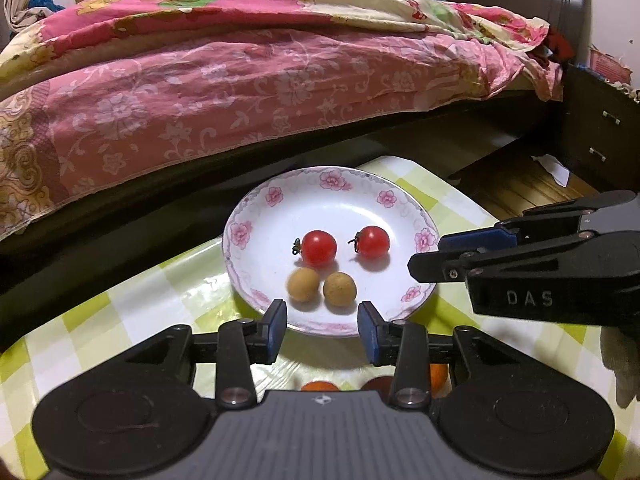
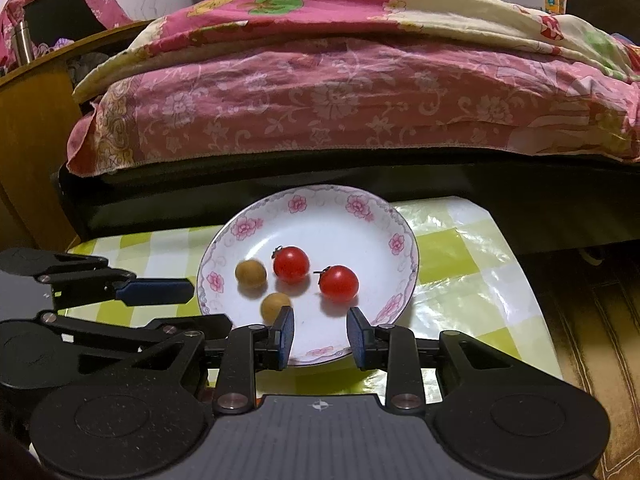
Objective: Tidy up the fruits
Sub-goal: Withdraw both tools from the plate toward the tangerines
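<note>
A white plate with pink flowers (image 1: 256, 236) (image 2: 360, 232) stands on the green checked tablecloth. It holds two red cherry tomatoes (image 1: 319, 248) (image 1: 373, 241) and two small brown round fruits (image 1: 304, 285) (image 1: 339, 289). In the right wrist view the tomatoes (image 2: 291, 264) (image 2: 339, 283) and brown fruits (image 2: 250, 273) (image 2: 275, 305) show too. My left gripper (image 1: 323, 326) is open and empty at the plate's near rim. My right gripper (image 2: 320, 334) is open and empty over the plate's near edge, and shows from the side in the left wrist view (image 1: 430, 258).
Orange and red fruits (image 1: 320, 385) (image 1: 438, 374) lie partly hidden under my left gripper. A bed with pink floral covers (image 1: 240, 80) runs close behind the table. A dark cabinet with drawers (image 1: 600, 136) stands right. The table edge (image 2: 532, 300) drops to wooden floor.
</note>
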Motion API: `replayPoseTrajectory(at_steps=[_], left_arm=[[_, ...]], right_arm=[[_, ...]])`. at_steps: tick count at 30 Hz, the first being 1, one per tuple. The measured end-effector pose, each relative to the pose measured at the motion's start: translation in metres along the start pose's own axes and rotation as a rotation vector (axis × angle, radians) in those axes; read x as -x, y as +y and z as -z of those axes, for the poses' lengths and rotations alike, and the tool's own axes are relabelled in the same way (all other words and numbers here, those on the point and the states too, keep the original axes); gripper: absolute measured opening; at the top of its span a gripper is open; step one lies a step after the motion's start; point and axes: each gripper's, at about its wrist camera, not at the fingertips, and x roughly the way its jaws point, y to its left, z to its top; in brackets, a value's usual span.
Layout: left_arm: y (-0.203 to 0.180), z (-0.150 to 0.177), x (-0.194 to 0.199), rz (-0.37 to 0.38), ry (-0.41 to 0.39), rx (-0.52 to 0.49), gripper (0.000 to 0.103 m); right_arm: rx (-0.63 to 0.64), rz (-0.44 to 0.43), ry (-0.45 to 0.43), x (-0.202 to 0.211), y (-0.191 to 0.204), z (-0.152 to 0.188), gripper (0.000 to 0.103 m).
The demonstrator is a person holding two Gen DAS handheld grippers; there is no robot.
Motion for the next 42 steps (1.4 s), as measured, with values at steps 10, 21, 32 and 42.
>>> replayPoseTrajectory(at_steps=[10,21,32,42], left_arm=[[0.007,0.010,0.021,0.023,0.019,-0.009,0.046],[0.001,0.041,0.036,0.071,0.097,-0.065,0.047],[0.001,0.061,0.041,0.089,0.163,-0.053,0.047],[-0.001,0.062,0.034,-0.003,0.201,-0.054,0.048]], right_arm=[[0.012,-0.038,0.029,0.013,0.018,0.008,0.027],[-0.005,-0.076,0.100,0.029,0.025,0.030,0.028],[0.033,-0.093,0.173,0.034,0.035,0.053,0.028],[0.052,-0.100,0.201,0.025,0.041,0.058,0.029]])
